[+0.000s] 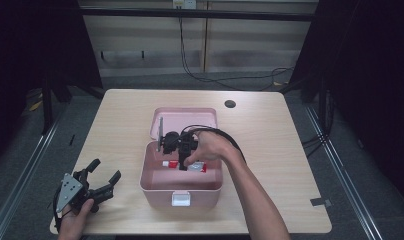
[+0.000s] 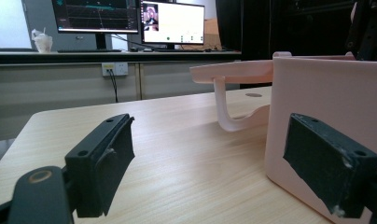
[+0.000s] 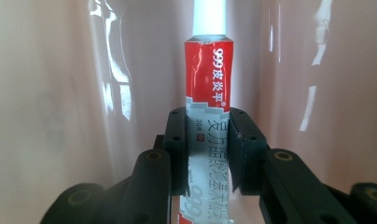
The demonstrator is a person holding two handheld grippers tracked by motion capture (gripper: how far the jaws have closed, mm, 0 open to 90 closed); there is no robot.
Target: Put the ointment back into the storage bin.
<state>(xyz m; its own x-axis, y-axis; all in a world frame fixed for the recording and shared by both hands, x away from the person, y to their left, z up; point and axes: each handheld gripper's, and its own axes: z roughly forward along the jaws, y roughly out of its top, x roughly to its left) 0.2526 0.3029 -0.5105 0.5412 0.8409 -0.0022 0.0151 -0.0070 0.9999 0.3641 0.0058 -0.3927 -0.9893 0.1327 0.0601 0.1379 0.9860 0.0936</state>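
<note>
While the right gripper (image 1: 182, 165) reaches down into an open pink storage box (image 1: 155, 187) at the centre of the worktop (image 1: 270, 150), its black jaws are clamped on a red, white and silver ointment tube (image 3: 208, 93). Seen from the right gripper view, the tube stands lengthwise between the pads, white cap end pointing away from the camera, w/ Chinese print and "999" on the red band; glossy pink box walls lie close behind and on both sides. High view: tube (image 1: 196, 167) sits inside the box near its floor, a small red-and-white item (image 1: 169, 163) just beside it to the left. Box lid (image 1: 185, 120) is hinged back, lying open on the far side; white latch (image 1: 181, 200) faces the near edge.

Left gripper (image 1: 102, 177) rests at the worktop's near-left corner, well apart from the box in the high view, jaws spread wide and holding nothing. Left gripper view: its pads (image 2: 102, 161) frame bare wood, w/ the pink box wall (image 2: 326, 98) just beside the right-hand pad and the lid's handle (image 2: 233, 119) curving down beyond. Monitors (image 2: 130, 16) glow on a bench in the bkgd. A round cable hole (image 1: 230, 104) marks the worktop's far side.
</note>
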